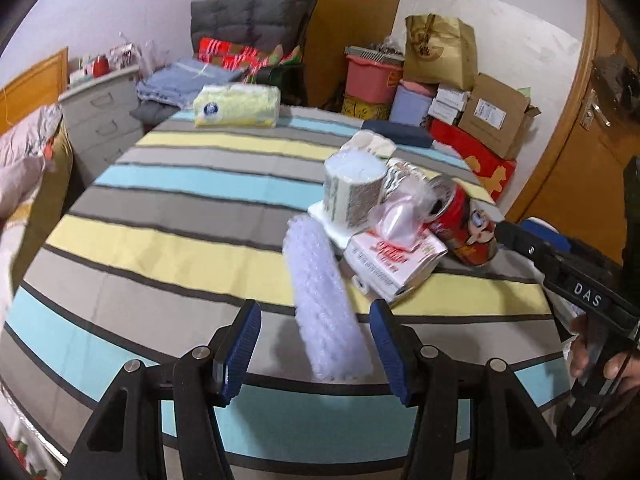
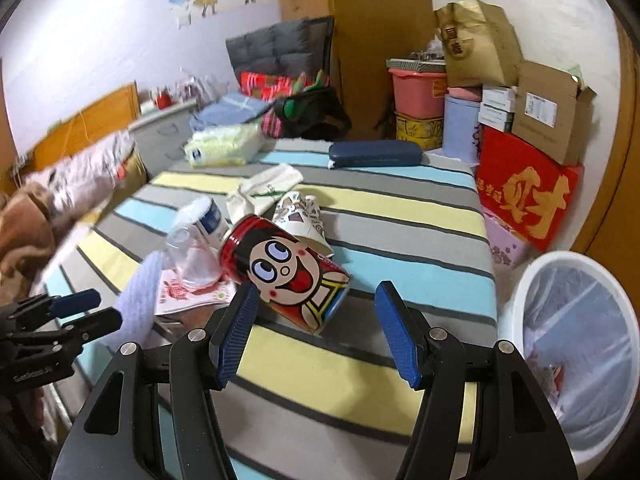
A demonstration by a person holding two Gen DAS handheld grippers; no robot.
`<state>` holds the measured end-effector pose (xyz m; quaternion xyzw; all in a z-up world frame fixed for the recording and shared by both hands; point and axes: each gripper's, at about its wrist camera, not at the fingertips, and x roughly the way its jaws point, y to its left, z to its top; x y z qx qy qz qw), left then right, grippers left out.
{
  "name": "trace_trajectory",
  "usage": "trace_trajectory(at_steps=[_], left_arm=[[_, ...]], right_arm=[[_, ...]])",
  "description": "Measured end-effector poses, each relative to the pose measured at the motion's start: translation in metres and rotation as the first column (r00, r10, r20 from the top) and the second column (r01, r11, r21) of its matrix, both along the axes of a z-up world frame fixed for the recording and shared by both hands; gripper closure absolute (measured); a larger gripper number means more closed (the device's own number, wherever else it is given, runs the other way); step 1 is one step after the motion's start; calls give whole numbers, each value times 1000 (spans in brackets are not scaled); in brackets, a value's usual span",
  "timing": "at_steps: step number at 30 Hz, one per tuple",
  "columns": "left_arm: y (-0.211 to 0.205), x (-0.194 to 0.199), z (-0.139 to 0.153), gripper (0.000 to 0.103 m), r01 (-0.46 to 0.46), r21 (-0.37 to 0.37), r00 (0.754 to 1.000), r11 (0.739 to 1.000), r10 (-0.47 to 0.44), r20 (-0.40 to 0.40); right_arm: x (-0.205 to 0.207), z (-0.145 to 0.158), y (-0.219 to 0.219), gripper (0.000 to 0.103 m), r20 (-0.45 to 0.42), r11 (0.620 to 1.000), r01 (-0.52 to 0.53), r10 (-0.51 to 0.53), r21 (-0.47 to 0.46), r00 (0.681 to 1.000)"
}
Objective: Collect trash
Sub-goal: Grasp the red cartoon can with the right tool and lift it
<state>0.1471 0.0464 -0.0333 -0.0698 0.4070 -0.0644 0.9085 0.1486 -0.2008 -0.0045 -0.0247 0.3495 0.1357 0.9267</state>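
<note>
Both claws apart, empty: left claw [image 1: 314, 354] straddling foam roll [image 1: 324, 304], right claw [image 2: 316, 334] just short of red can [image 2: 286, 276], lined up for grabbing; bin [image 2: 520, 304] right of can, beside bed [image 2: 360, 364].

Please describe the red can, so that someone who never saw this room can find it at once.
On the striped bed cover, find the small heap of trash near the edge beside the white bin. The red can lies on its side there, the only piece with a big-eyed cartoon face.

Striped bed [image 2: 360, 364] – red can [image 2: 288, 276], foam sleeve [image 1: 324, 304], tissues [image 1: 236, 105]
</note>
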Motion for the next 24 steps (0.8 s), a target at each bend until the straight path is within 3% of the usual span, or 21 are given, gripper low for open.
trace_trajectory(at_steps=[13, 21, 24], left_arm=[[6, 25, -18, 45, 17, -33, 999, 999, -18, -49], [7, 36, -22, 44, 20, -35, 998, 999, -22, -64], [9, 38, -23, 44, 21, -35, 998, 999, -24, -61]], right_arm=[[24, -9, 20, 36, -40, 988, -114, 110, -104, 993], [33, -16, 23, 33, -96, 984, -136, 126, -113, 987], [40, -24, 19, 33, -168, 992, -103, 89, -74, 982]])
